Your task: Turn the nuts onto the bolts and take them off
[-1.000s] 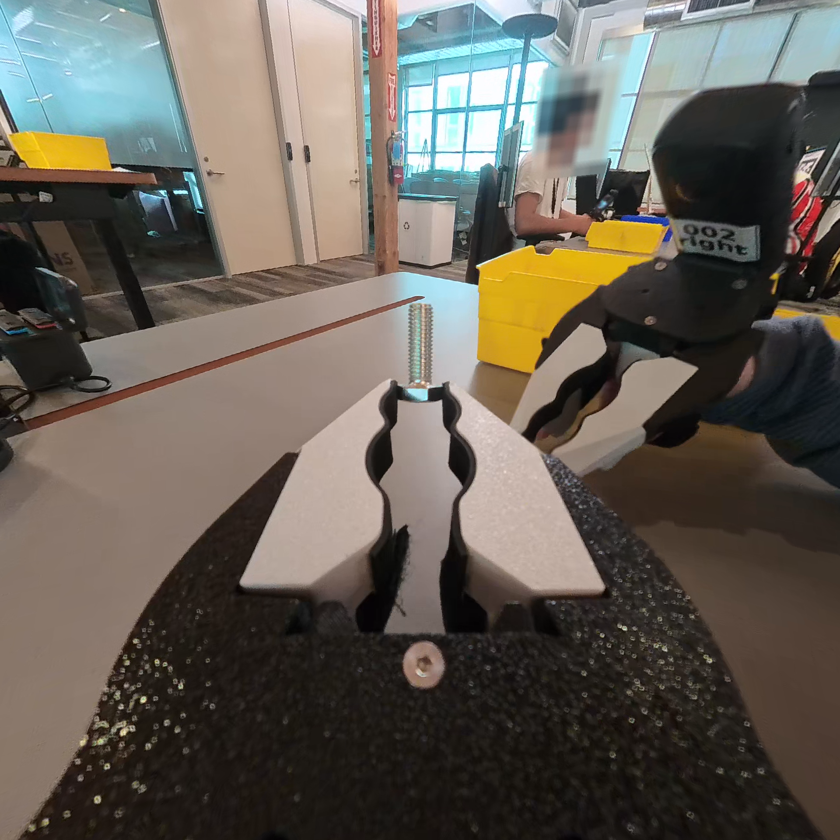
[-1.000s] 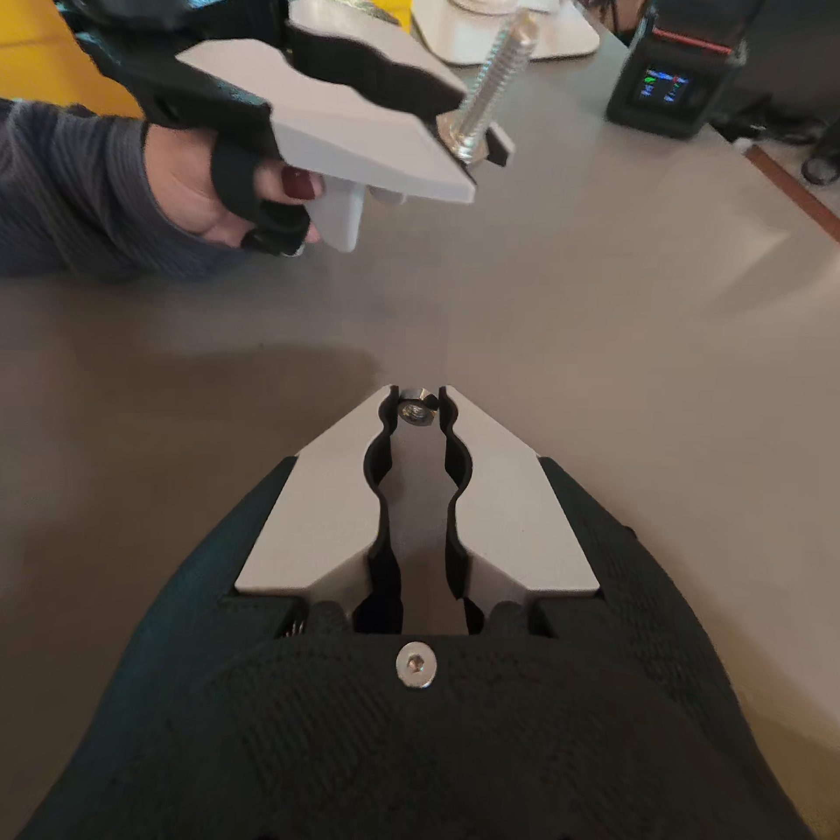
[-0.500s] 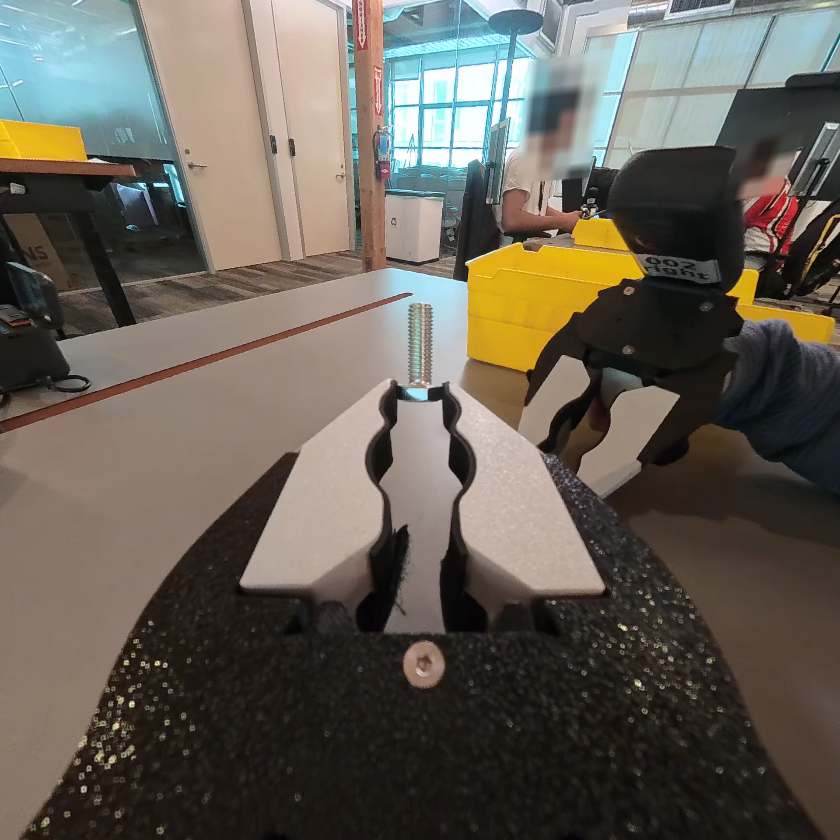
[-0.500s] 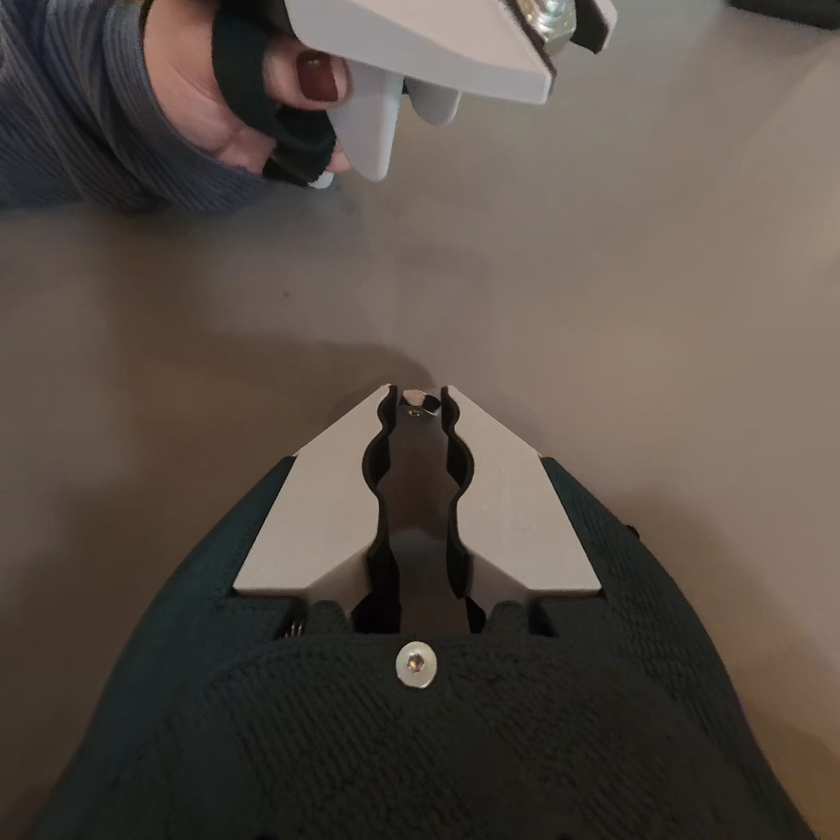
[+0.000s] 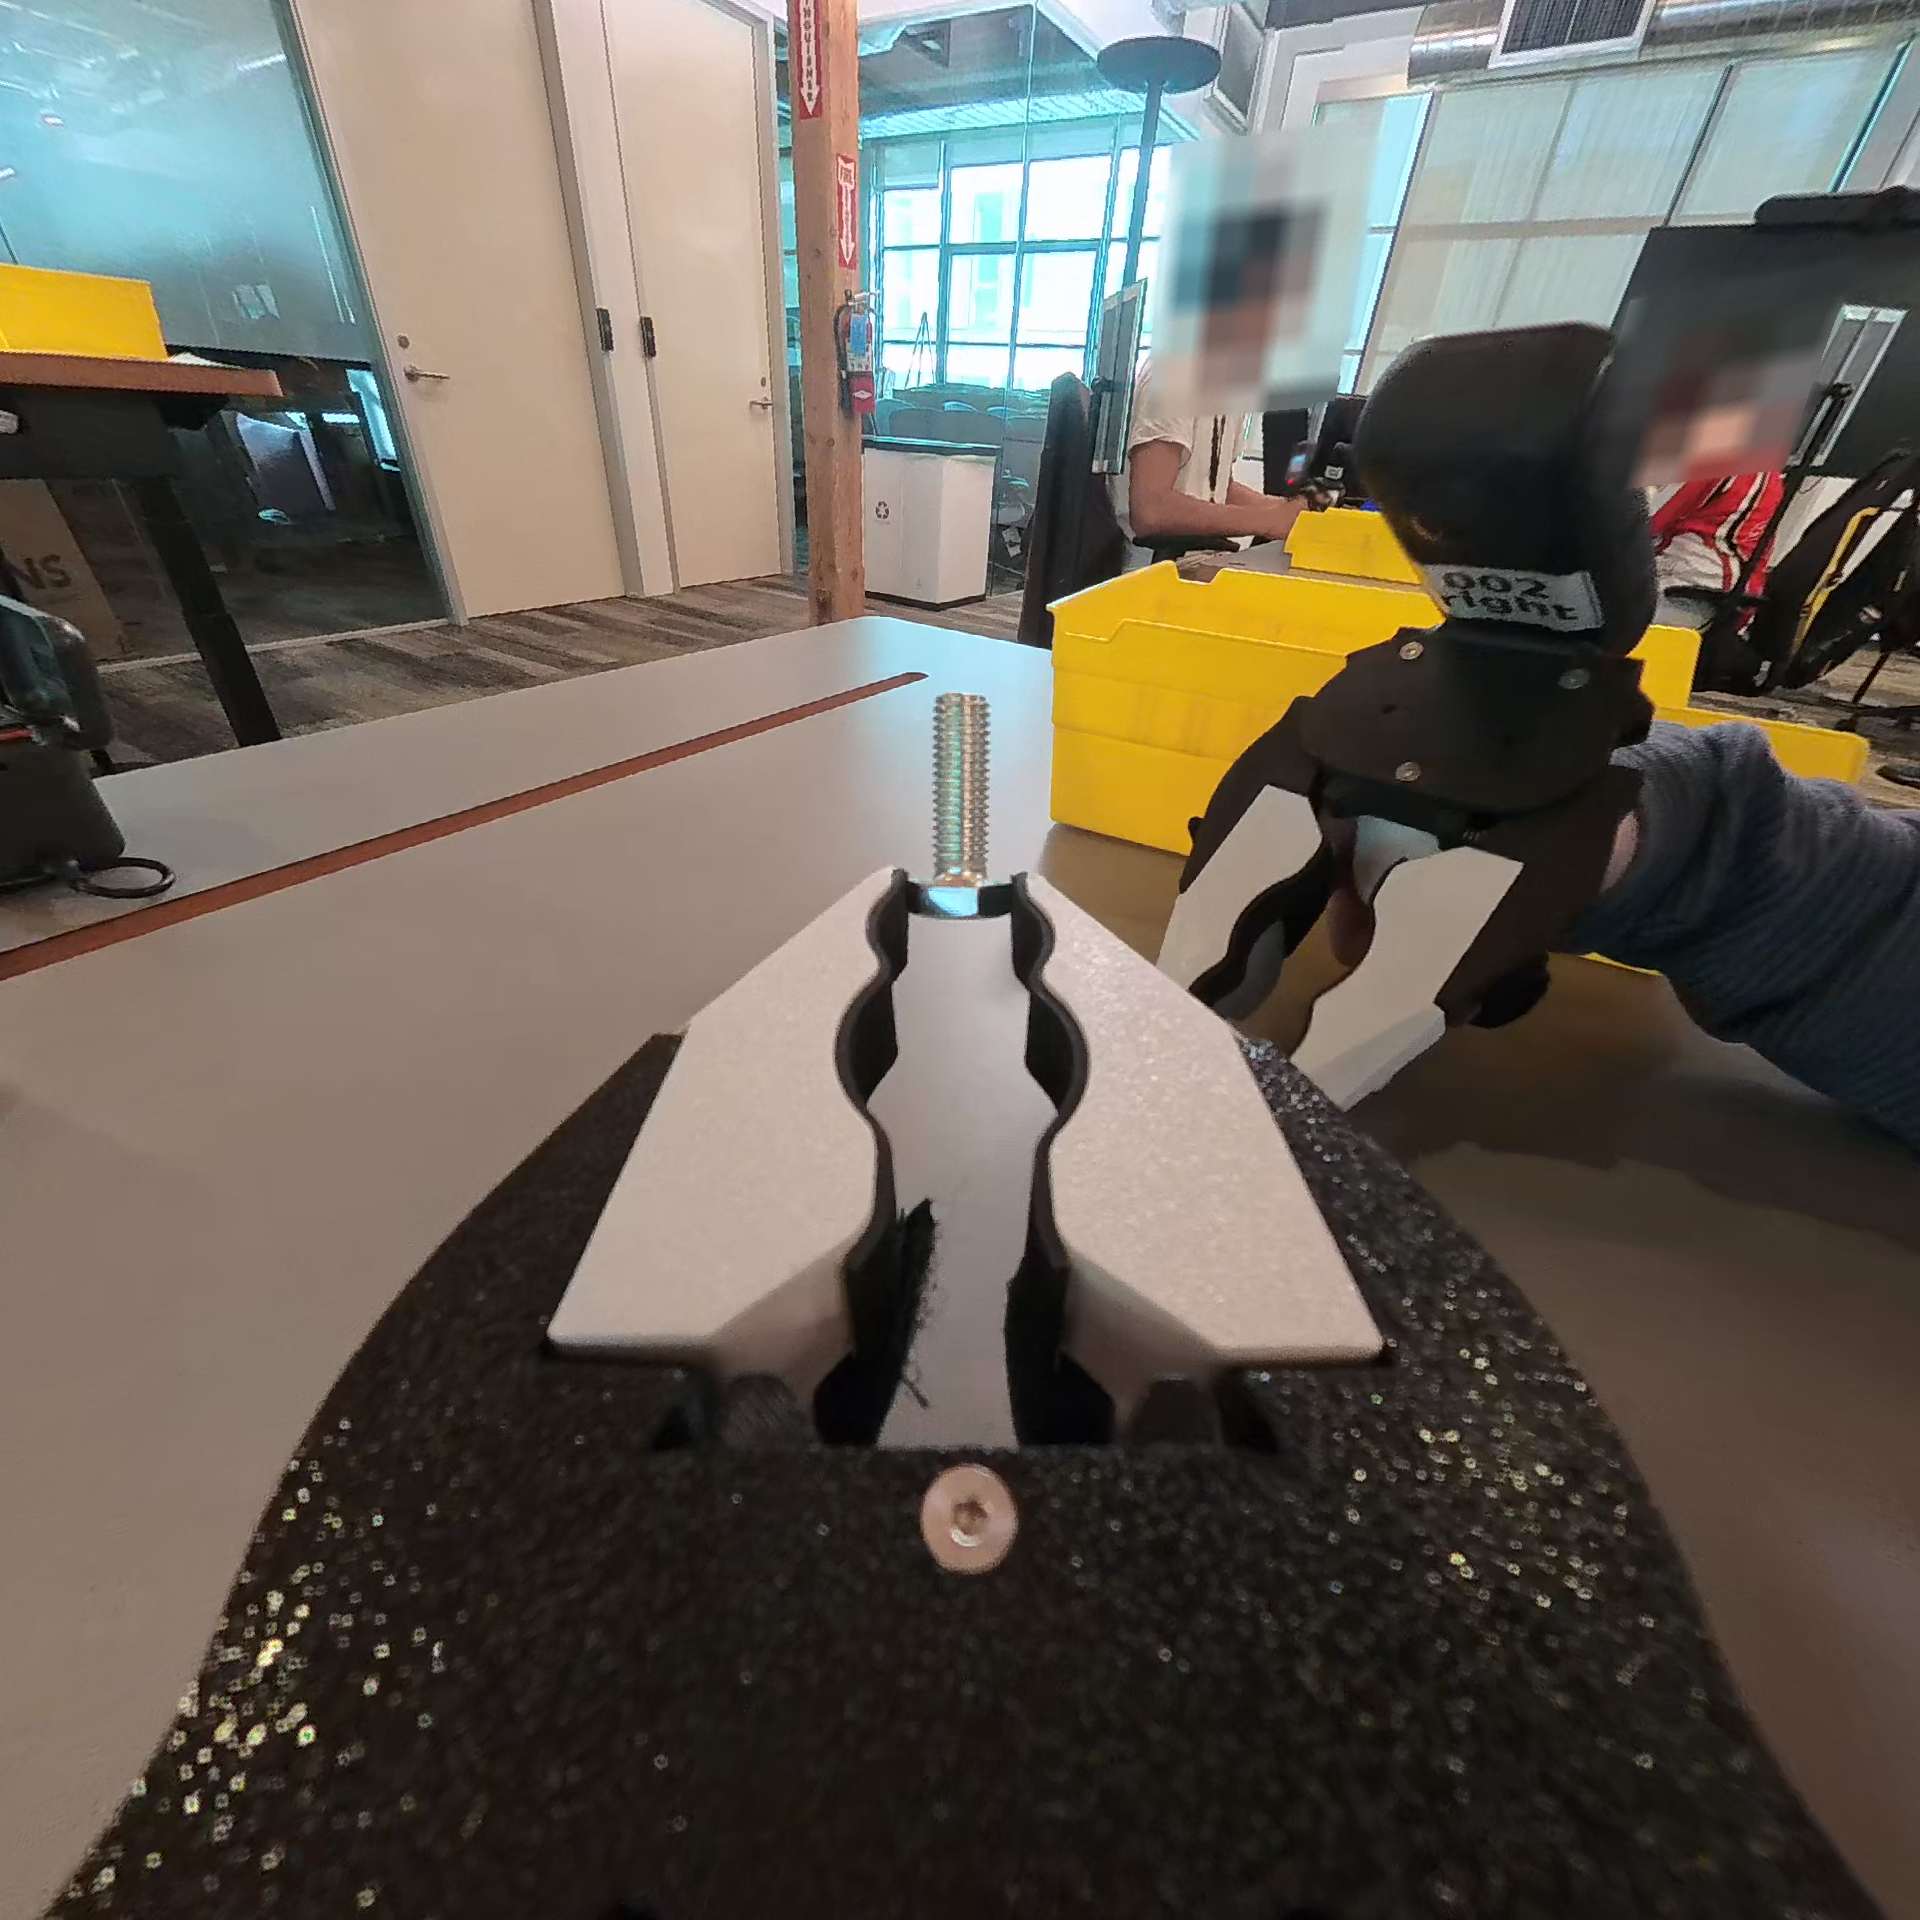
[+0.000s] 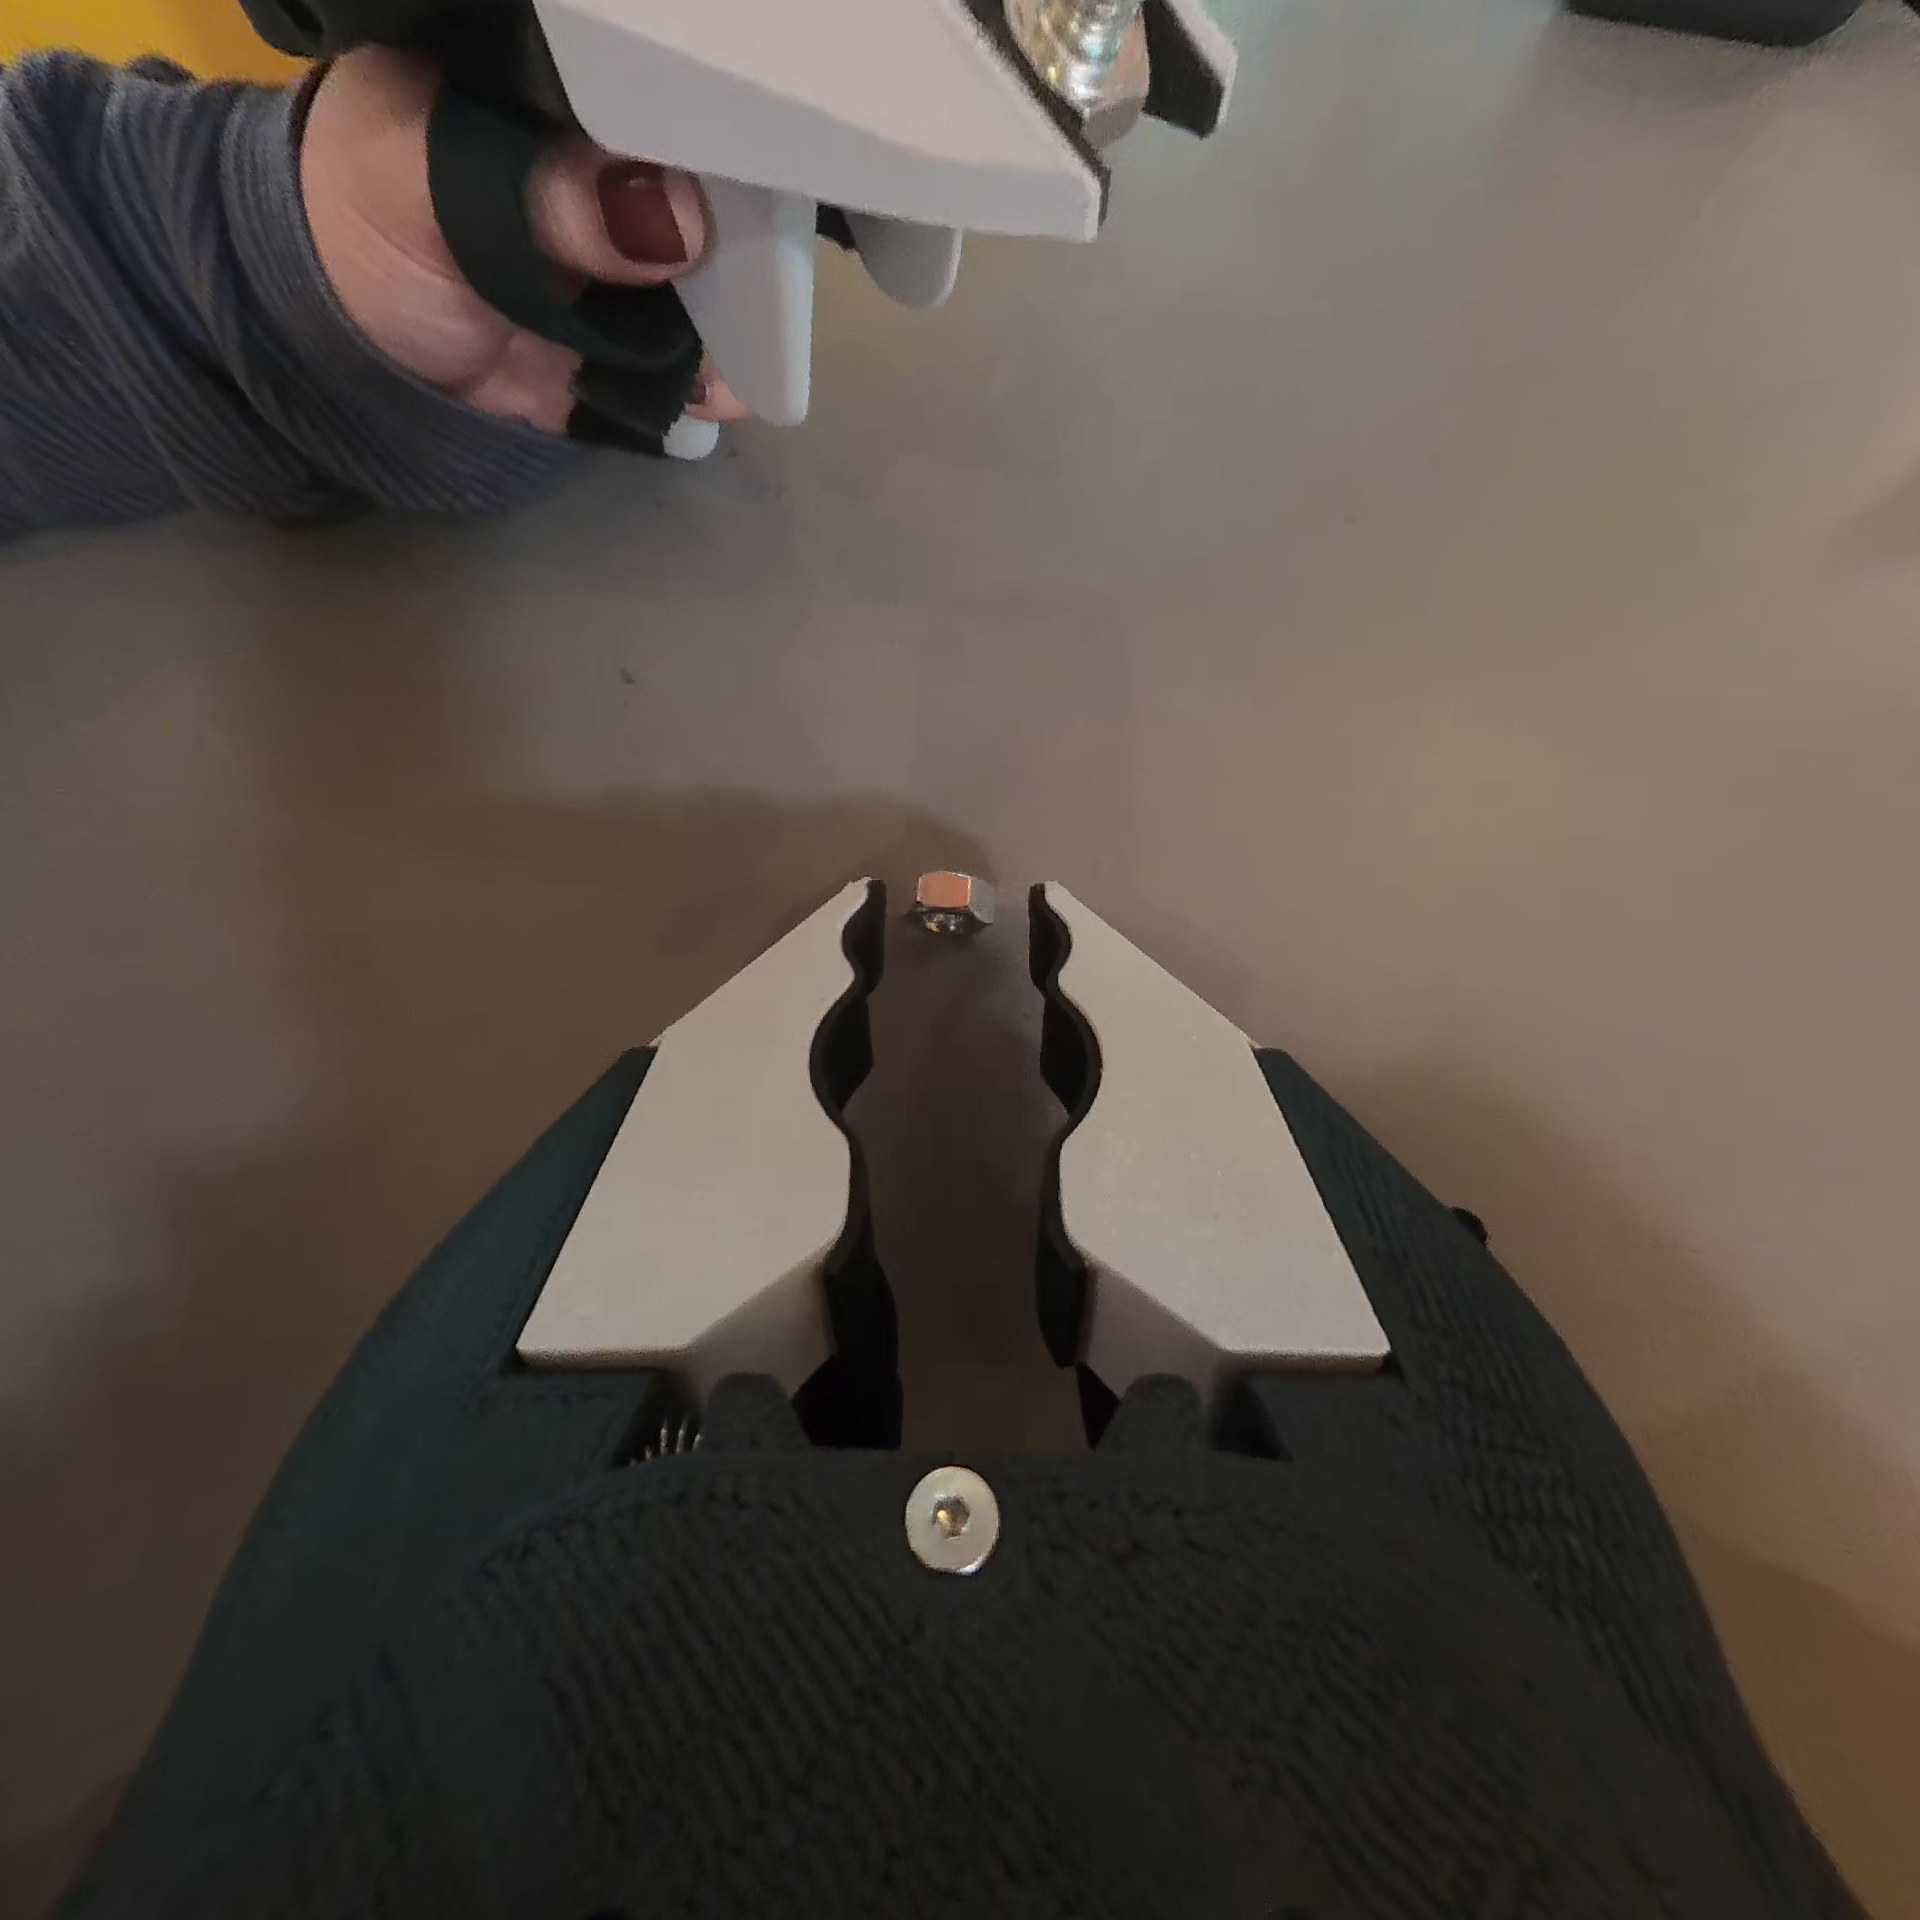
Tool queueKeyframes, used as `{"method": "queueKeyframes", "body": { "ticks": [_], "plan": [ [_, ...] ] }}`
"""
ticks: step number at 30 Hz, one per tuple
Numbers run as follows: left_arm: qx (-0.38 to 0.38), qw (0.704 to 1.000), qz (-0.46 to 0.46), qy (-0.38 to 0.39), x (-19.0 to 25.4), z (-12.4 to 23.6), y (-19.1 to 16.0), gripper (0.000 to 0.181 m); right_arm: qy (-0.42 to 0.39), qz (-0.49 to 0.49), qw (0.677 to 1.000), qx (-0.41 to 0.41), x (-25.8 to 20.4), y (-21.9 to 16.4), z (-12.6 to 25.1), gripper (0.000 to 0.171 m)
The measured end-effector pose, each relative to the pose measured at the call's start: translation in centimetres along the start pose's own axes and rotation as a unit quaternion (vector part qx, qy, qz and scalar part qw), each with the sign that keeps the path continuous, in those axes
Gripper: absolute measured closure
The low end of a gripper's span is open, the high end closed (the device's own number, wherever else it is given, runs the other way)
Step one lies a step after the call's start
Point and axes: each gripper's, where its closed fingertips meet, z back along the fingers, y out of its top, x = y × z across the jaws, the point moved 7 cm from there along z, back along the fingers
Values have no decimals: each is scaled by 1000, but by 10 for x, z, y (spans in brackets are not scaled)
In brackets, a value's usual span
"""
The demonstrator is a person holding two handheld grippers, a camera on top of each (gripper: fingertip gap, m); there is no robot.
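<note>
Count, this moment:
Bolts: one (image 5: 961,805), threaded, upright.
Nuts: one (image 6: 951,907), hex, on the grey table (image 6: 1455,675).
Grippers: two, left gripper (image 5: 961,906) and right gripper (image 6: 951,899).
Yellow bins on the table: at least two (image 5: 1153,707); further ones too hidden to count.
Seated persons behind: two, partly hidden.

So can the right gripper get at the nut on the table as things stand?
Probably yes: the right gripper is open with the nut lying between its fingertips, gaps either side, nothing in between. The left gripper sits well clear.
</note>
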Motion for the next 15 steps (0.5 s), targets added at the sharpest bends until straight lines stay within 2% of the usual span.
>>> {"method": "queueKeyframes", "body": {
  "ticks": [9,15],
  "plan": [
    [-3,1000,1,-8,1,-1,-1,164,-5,2,1000,-12,-1,1,-6,153],
    [-4,1000,2,-8,1,-1,-1,164,10,16,999,37,-7,10,-15,154]
  ]
}}
